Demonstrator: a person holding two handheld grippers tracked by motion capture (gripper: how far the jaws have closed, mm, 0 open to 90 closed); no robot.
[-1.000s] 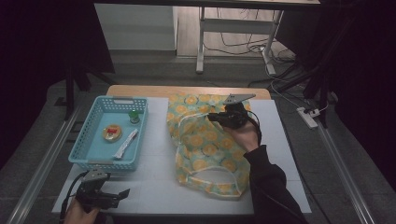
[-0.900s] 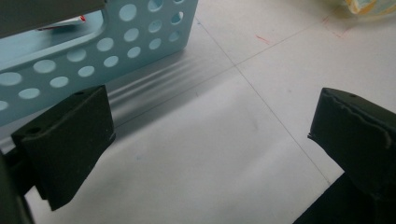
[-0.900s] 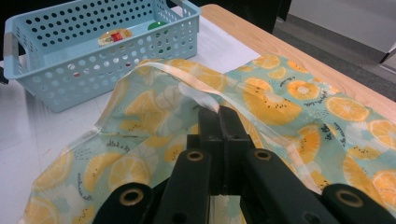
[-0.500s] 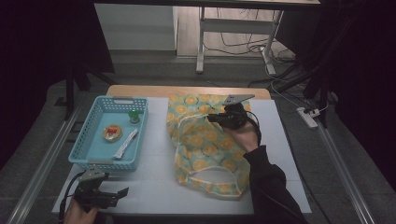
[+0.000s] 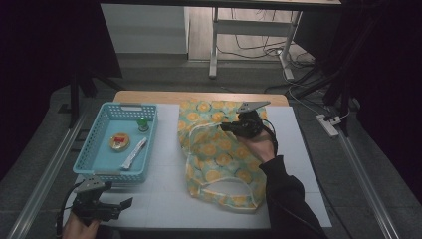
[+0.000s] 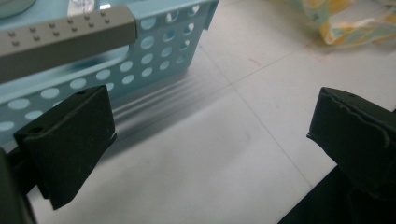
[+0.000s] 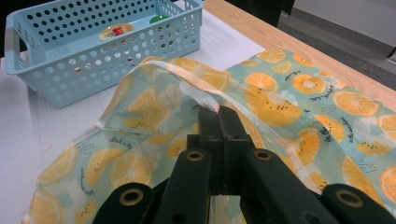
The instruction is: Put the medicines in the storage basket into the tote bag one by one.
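A cloth bag (image 5: 219, 155) printed with orange slices on pale green lies on the white table cover, right of centre. My right gripper (image 5: 227, 127) is over its upper part. In the right gripper view the jaws are shut (image 7: 218, 111) on the pale trimmed edge of the bag (image 7: 289, 102), lifting that edge slightly. My left gripper (image 5: 125, 203) rests low at the table's front left, pointing right. Its jaws stand wide open (image 6: 208, 126) with bare table between them, just in front of the blue basket (image 6: 168, 56).
The light blue perforated basket (image 5: 85, 160) sits at the left and holds a green-capped item (image 5: 143, 123), a round yellow and red item (image 5: 119, 142) and a white packet (image 5: 133, 153). A wooden table edge (image 5: 164, 96) runs along the back. Cables lie on the floor beyond.
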